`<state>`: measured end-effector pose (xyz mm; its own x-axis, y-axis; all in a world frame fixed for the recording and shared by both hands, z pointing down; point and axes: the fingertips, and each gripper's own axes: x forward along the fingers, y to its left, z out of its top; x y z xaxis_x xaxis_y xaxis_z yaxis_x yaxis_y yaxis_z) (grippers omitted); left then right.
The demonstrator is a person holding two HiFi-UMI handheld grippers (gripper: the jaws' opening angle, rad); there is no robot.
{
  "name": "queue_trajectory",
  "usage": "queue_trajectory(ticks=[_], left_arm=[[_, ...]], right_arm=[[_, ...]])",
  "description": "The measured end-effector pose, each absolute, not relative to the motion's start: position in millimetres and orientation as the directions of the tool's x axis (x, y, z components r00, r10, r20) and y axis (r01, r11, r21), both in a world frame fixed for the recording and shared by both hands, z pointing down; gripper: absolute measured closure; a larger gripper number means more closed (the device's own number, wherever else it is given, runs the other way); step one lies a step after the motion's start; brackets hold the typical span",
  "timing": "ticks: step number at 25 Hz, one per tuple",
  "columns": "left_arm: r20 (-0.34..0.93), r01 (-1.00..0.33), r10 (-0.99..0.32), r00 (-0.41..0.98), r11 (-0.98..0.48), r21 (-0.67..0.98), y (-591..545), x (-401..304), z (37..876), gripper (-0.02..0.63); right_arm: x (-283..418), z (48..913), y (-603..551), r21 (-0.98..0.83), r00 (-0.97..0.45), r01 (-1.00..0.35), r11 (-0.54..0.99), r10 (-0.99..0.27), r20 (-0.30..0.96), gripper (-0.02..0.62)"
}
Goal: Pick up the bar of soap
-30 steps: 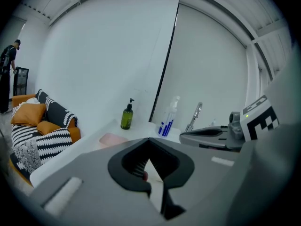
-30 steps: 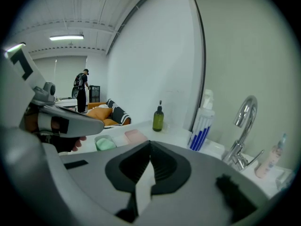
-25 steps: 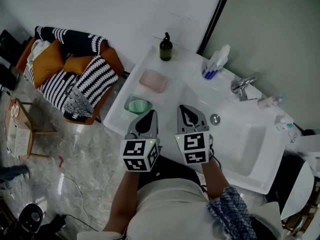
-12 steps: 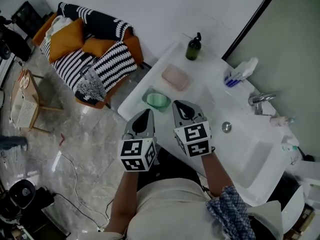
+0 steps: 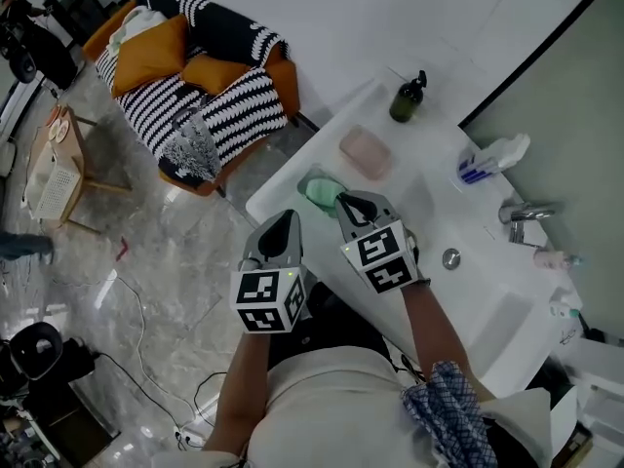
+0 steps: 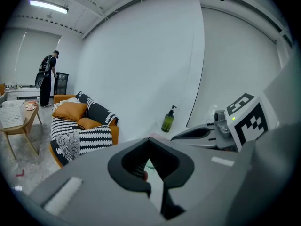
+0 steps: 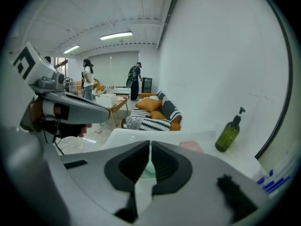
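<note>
inspector: state the condition of both tongs.

operator: my left tongs (image 5: 285, 222) had their jaws pressed together, tip against tip, with nothing pinched between them. my right tongs (image 5: 351, 205) were likewise pressed together and empty. in each gripper view only a thin slit showed behind the meeting tips.

inspector: location of the bar of soap?

operator: the pink bar of soap (image 5: 366, 152) lay flat on the white counter (image 5: 429, 193), between the green dish (image 5: 320, 193) and the dark pump bottle (image 5: 408, 98). neither pair of tongs touched it.

inspector: position relative to the right tongs?

operator: in the head view it lay beyond my right tongs' tips, up and slightly to the right. the green dish sat just beside those tips, on their left. in the right gripper view the soap showed just above the right-hand jaw, right of the line where the jaws met. the green dish showed through the slit, and the pump bottle stood farther right.

inspector: position relative to the left tongs?

operator: my left tongs sat by the counter's near-left edge, farther from the soap than the right tongs. the green dish lay between them and the soap.
</note>
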<state>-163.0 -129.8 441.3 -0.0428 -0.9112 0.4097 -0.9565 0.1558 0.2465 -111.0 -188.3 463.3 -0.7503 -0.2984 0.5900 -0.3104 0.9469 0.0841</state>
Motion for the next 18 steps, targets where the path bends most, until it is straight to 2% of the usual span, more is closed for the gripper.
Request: queue_trajectory(ticks=[4, 12, 18], left_arm=[[0.417, -0.952, -0.908, -0.049, 0.17, 0.257, -129.4, -167.2, 445.2, 0.598], [0.431, -0.951, -0.9, -0.058, 0.182, 0.251, -129.5, -173.0, 453.1, 0.598], [0.45, -0.952, -0.891, -0.052, 0.181, 0.247, -126.2, -179.7, 456.9, 0.598]], right_arm=[[-116.1, 472.8, -187.2, 0.084, -0.741, -0.255, 0.963, -0.25, 0.624, 0.57], [-124.5, 488.6, -189.1, 0.123, -0.707, -0.086, 0.989, -0.148, 0.691, 0.457], [-132.3, 503.6, -195.3, 0.148, -0.68, 0.025, 0.989, -0.092, 0.728, 0.431]])
